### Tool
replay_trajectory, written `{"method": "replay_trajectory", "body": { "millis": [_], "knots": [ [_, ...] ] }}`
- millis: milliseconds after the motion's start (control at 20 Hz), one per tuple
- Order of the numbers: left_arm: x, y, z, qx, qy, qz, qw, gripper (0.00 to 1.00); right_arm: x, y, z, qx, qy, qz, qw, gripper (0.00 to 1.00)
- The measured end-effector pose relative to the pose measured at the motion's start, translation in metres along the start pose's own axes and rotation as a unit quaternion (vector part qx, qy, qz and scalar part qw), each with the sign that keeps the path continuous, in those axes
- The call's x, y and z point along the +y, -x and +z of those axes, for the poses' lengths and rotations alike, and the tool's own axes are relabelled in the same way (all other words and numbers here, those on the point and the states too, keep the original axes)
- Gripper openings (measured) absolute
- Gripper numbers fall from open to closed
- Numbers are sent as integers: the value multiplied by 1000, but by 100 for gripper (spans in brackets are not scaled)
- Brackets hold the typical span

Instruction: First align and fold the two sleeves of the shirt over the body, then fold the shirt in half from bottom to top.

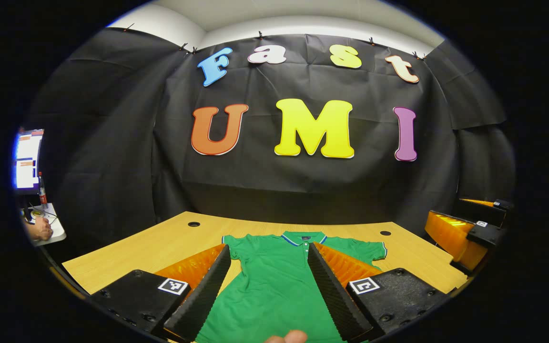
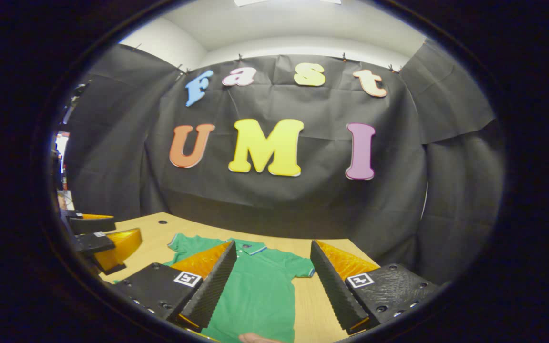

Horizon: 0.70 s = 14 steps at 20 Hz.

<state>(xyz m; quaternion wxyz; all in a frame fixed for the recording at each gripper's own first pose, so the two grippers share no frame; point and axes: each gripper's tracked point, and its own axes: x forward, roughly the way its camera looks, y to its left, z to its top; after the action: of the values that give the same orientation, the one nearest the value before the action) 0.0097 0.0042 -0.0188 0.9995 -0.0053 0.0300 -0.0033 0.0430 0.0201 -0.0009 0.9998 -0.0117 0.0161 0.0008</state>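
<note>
Wooden table (image 1: pixel 160 247) with flat green shirt (image 1: pixel 279 281), both hand-held grippers (image 1: pixel 267 286) (image 2: pixel 272 281) above it, fingers spread wide.

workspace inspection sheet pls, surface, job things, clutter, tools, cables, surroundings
surface: wooden table, two round holes near its far edge.
job's things: green polo shirt lying flat, collar toward the far wall, both short sleeves spread out, nothing folded yet.
clutter: nothing seen on the table.
grippers: left tool open above the shirt body, holding nothing; right tool open above the shirt's right sleeve side, holding nothing.
cables: nothing seen on the table.
surroundings: black cloth wall; a lit monitor and a person's hand on a small desk at the far left of the left gripper view.
</note>
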Motion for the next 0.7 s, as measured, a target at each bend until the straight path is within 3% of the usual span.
{"method": "replay_trajectory", "body": {
  "millis": [150,400,700],
  "knots": [
    [2,-5,-2,4,0,-1,1000,100,-15,-50,-14,35,2,-17,999,95],
    [8,-12,-10,16,5,-1,1000,100,-51,-154,-86,148,-32,-42,988,95],
    [19,-26,-22,31,15,4,999,100,-97,-241,-185,275,-72,-112,952,94]
  ]
}}
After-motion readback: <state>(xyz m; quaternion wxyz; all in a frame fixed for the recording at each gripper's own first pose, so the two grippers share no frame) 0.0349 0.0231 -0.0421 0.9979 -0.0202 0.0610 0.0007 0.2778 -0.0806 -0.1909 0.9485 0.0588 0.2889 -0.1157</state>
